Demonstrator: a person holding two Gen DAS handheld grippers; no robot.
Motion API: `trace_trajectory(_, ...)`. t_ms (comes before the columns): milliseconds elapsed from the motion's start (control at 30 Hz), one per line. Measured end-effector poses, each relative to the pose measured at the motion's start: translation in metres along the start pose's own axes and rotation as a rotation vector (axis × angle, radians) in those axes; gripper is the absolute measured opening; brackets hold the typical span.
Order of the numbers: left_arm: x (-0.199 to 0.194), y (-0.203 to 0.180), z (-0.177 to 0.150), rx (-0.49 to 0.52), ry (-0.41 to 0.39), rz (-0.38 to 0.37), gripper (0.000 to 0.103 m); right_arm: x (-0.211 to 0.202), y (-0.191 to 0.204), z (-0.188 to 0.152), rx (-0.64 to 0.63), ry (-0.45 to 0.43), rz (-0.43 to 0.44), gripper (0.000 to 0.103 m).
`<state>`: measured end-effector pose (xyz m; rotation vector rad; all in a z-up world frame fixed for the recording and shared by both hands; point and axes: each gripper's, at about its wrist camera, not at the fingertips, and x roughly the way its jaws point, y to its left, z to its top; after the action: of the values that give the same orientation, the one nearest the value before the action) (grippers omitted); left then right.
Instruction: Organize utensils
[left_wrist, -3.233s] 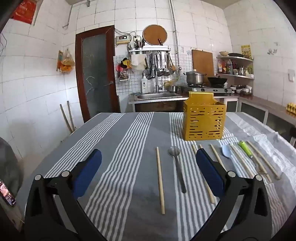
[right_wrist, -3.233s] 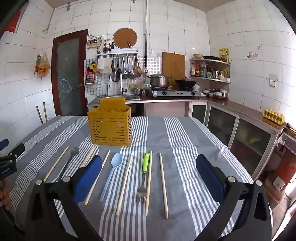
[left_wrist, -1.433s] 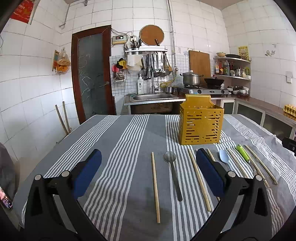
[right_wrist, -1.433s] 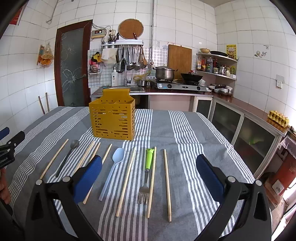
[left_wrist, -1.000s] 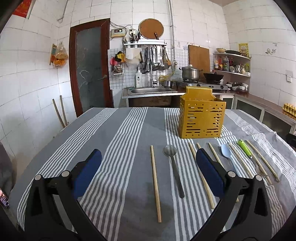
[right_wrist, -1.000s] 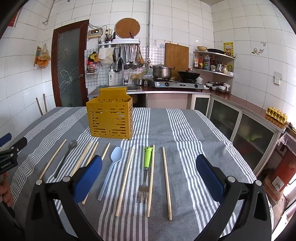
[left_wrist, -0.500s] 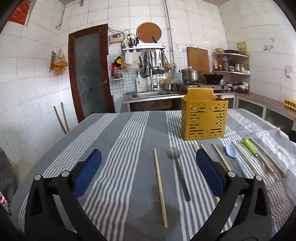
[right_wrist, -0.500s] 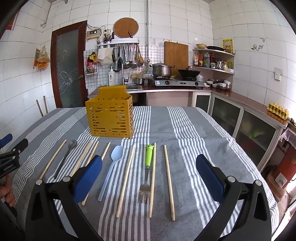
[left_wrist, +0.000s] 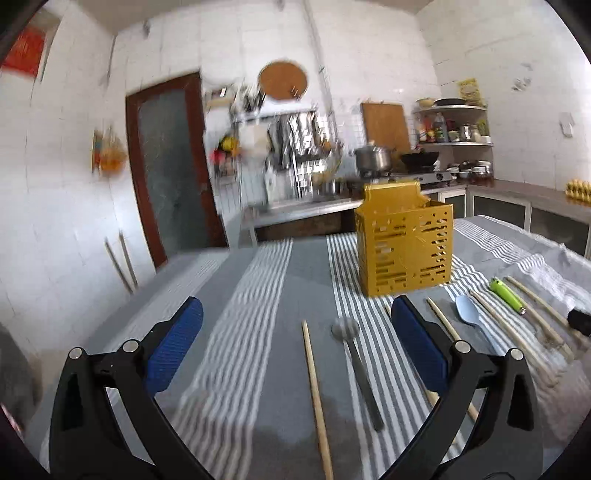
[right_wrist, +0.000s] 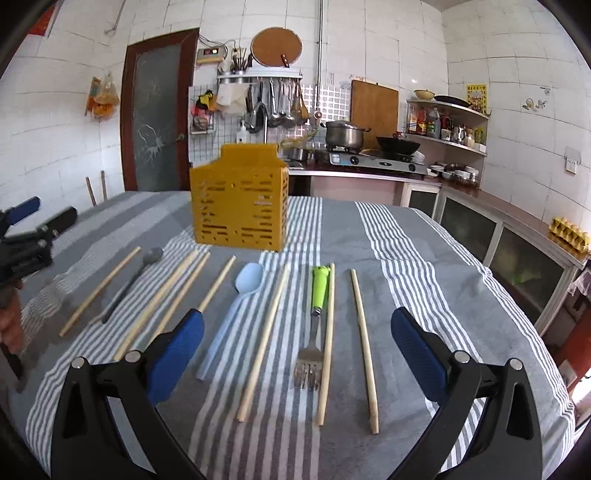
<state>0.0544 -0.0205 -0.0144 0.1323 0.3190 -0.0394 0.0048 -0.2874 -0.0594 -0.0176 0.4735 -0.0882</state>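
No legible brand, label or writing appears on any utensil or on the holder; the wall posters are too small or blurred to read.

Left to right in the right wrist view, the row on the striped grey tablecloth (right_wrist: 424, 258) runs: a lone chopstick (right_wrist: 99, 291), a grey metal spoon (right_wrist: 133, 284), a pair of chopsticks (right_wrist: 166, 302) lying side by side, a single chopstick (right_wrist: 218, 282), a pale blue plastic spoon (right_wrist: 236, 306), another chopstick (right_wrist: 264, 339), a green-handled fork (right_wrist: 316, 314) with a chopstick just beside it, and a final chopstick (right_wrist: 364, 347) a little apart. The yellow perforated utensil holder (right_wrist: 240, 199) stands upright behind the row, with nothing visible inside.

The left gripper (left_wrist: 295, 347) hangs above the cloth, jaws spread wide, over the lone chopstick and metal spoon. The right gripper (right_wrist: 295, 354) is likewise spread wide and empty, over the fork end of the row.

The room is a white-tiled kitchen with a dark-framed glass door (right_wrist: 155, 122), hanging ladles, a stove with pot and wok, and corner shelves.
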Motion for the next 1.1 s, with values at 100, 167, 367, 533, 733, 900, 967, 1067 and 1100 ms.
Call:
trace_trajectory(100, -0.015, 0.014, -0.011, -0.129, 0.05, -0.016, 0.099, -0.006, -0.001, 0.001, -0.025, 0.007, -0.046, 0.099)
trace_trajectory(167, -0.026, 0.013, -0.017, -0.092, 0.039, 0.014, 0.099, -0.018, -0.001, 0.0, -0.044, -0.014, -0.077, 0.099)
trace_trajectory(367, -0.048, 0.022, -0.028, -0.083, 0.049, 0.005, 0.099, -0.053, 0.004, 0.01, -0.083, -0.071, -0.078, 0.099)
trace_trajectory(533, -0.047, 0.028, -0.028, -0.054, 0.061, -0.025, 0.099, -0.062, -0.003, 0.021, -0.035, -0.071, -0.025, 0.099)
trace_trajectory(733, -0.052, 0.034, -0.014, -0.016, 0.012, 0.011, 0.099, -0.054, -0.012, 0.023, -0.004, -0.074, 0.01, 0.099)
trace_trajectory(900, -0.046, 0.041, -0.006, -0.062, 0.013, 0.029, 0.099, -0.043, -0.014, 0.028, 0.025, -0.044, -0.009, 0.099)
trace_trajectory(967, -0.043, 0.042, -0.005, -0.081, 0.015, 0.03, 0.099, -0.039, -0.014, 0.028, 0.047, -0.041, -0.009, 0.099)
trace_trajectory(1067, -0.039, 0.037, -0.005, -0.045, 0.013, 0.041, 0.099, -0.034, -0.012, 0.028, 0.038, -0.03, -0.006, 0.099)
trace_trajectory(1100, -0.037, 0.037, -0.005, -0.045, 0.018, 0.035, 0.099, -0.032, -0.011, 0.028, 0.031, -0.032, -0.014, 0.099)
